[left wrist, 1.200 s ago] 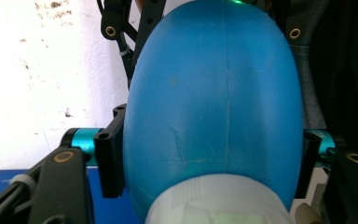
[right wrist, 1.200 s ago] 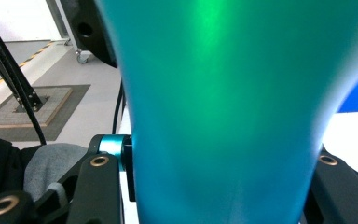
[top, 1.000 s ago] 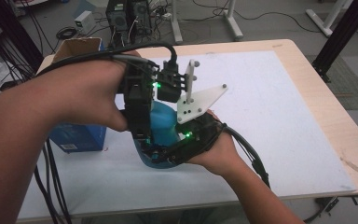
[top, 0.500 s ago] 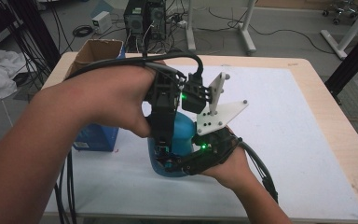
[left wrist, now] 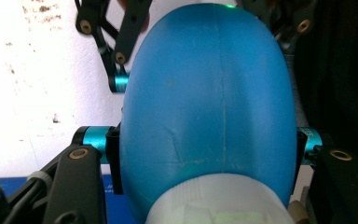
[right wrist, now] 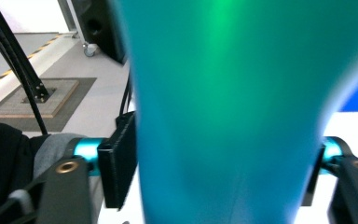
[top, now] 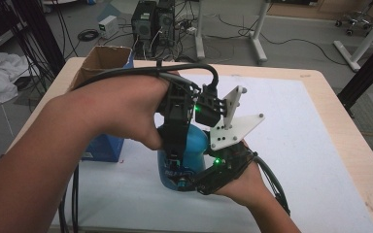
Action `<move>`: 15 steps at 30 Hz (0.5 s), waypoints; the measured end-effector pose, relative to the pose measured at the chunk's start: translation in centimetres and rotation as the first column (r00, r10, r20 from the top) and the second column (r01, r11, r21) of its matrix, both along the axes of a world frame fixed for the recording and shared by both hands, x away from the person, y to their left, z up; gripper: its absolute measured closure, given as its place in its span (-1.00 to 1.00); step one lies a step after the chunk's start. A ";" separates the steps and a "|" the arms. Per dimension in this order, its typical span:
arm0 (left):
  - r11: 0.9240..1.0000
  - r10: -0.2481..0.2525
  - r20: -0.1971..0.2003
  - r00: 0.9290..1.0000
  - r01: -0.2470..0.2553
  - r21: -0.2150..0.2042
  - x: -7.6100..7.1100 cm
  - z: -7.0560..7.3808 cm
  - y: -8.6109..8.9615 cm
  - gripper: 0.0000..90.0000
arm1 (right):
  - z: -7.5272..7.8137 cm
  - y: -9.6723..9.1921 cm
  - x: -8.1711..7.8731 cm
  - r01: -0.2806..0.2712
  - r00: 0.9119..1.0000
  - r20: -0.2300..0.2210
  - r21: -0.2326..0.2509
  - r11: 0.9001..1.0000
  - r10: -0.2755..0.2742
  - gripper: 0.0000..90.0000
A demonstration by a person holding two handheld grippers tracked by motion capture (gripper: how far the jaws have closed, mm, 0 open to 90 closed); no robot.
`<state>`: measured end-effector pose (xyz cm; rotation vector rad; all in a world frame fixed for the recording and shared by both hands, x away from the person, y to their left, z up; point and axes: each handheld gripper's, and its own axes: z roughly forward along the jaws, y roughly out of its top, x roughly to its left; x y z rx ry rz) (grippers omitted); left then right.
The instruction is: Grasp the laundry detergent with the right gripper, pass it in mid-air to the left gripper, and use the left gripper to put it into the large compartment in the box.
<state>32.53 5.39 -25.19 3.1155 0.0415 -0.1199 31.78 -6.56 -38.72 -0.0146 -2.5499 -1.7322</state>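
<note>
Blue rounded plastic bottle point(top: 187, 153) sits clamped between both sets of jaws: the left gripper point(left wrist: 205, 149) pinches its wide body above the white cap point(left wrist: 214, 203), the right gripper point(right wrist: 223, 177) squeezes it from below. It's over the white-covered bench point(top: 296, 145), beside a blue carton point(top: 102, 148).

From the high view I see little of the blue bottle point(top: 190, 145): my left hand point(top: 126, 109) and both grippers cover most of it. In the left gripper view its white cap point(left wrist: 216, 200) is cut by the lower edge. In the right gripper view the bottle's body is blurred and runs past top and bottom edges.
</note>
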 end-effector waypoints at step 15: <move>0.999 0.049 0.020 0.999 -0.050 0.018 0.3 1.0 1.3 -0.12 | 1.6 -4.2 0.1 0.077 0.997 0.029 -0.103 0.992 -0.075 -0.71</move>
